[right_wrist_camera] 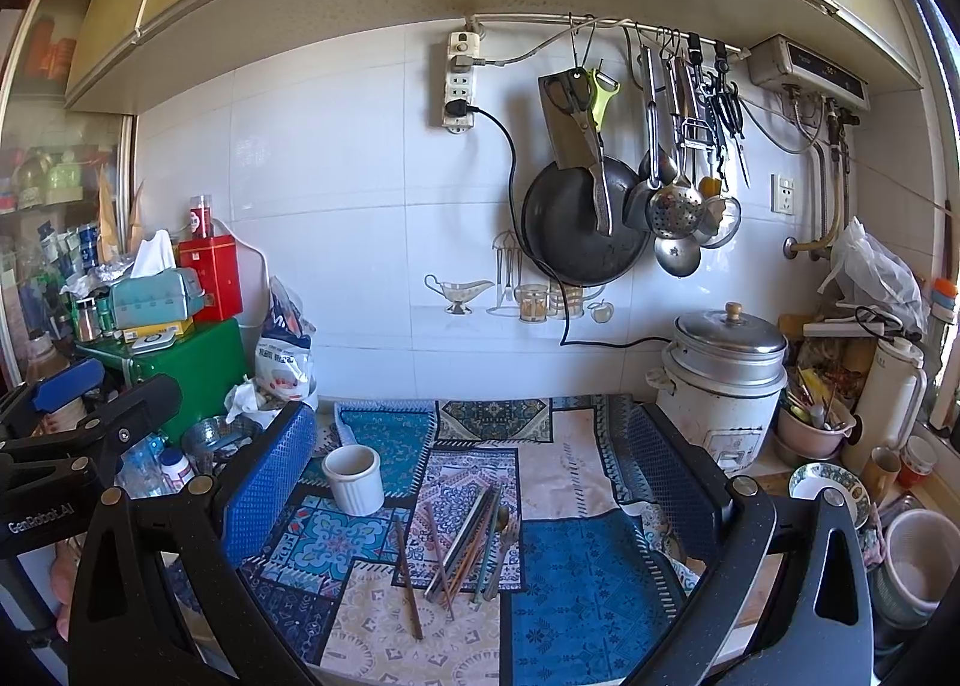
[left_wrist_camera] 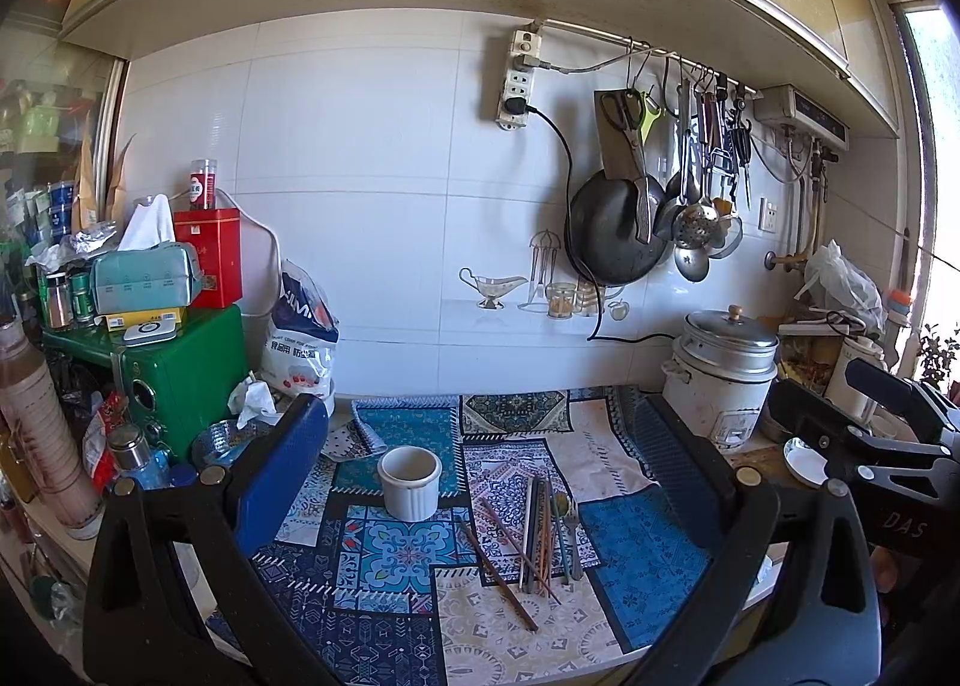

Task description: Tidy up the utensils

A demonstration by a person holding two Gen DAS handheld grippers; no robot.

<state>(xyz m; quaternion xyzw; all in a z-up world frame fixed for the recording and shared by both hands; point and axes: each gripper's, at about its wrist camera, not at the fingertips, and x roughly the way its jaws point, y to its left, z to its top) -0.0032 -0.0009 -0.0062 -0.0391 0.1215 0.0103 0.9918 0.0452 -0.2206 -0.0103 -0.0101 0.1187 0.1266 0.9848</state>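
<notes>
A white ribbed ceramic cup (left_wrist_camera: 410, 482) (right_wrist_camera: 353, 478) stands upright on the patterned cloth. To its right lies a loose pile of chopsticks (left_wrist_camera: 534, 536) (right_wrist_camera: 459, 548) with a spoon (left_wrist_camera: 563, 506) (right_wrist_camera: 503, 521) among them. One brown chopstick (left_wrist_camera: 498, 578) (right_wrist_camera: 408, 584) lies apart at the pile's left. My left gripper (left_wrist_camera: 480, 446) hovers open above the cloth with nothing between its fingers. My right gripper (right_wrist_camera: 474, 446) is open and empty too, held over the pile. Each gripper shows at the edge of the other's view.
A rice cooker (left_wrist_camera: 723, 371) (right_wrist_camera: 720, 380) stands at the back right, with bowls (right_wrist_camera: 828, 485) and cups beside it. A green box (left_wrist_camera: 180, 368) with a red tin and tissue box crowds the left. Pans and ladles (right_wrist_camera: 672, 206) hang on the tiled wall.
</notes>
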